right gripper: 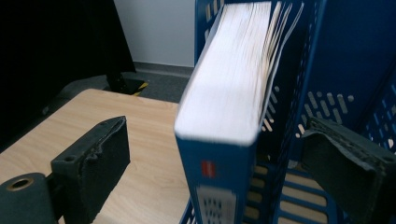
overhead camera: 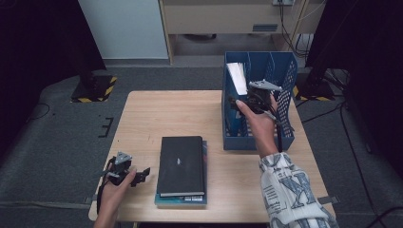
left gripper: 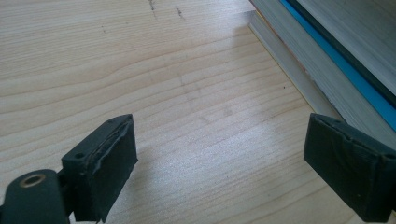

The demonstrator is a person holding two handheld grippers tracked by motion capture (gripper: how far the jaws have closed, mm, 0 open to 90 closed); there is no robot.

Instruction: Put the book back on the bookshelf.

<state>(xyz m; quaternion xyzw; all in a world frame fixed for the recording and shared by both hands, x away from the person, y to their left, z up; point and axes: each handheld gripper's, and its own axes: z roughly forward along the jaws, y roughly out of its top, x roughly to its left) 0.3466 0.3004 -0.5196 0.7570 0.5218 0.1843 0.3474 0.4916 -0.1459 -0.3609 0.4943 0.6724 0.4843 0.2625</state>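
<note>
We see a pale wooden table (overhead camera: 157, 114) on a grey carpeted floor (overhead camera: 57, 142), with dark stands at the room's sides. At the table's far right corner stands a blue file rack (overhead camera: 285, 102) with slotted walls. A blue book (right gripper: 229, 107) stands upright in the rack's leftmost compartment, white page edges turned up and towards us, its spine facing the near side.

We hold the right gripper (overhead camera: 254, 97) over the rack, just at the book. In the right gripper view its jaws stand wide apart with the book between them, and neither pad presses on it: the left pad is well clear, the right pad sits off by the rack's divider.

Near the middle of the table's near edge lies a stack of books, a black book (overhead camera: 181, 165) on top and a teal one (overhead camera: 204, 199) beneath. We hold the left gripper (overhead camera: 141, 173) at the near left corner, just beside the stack, low over bare wood, jaws wide and empty.
</note>
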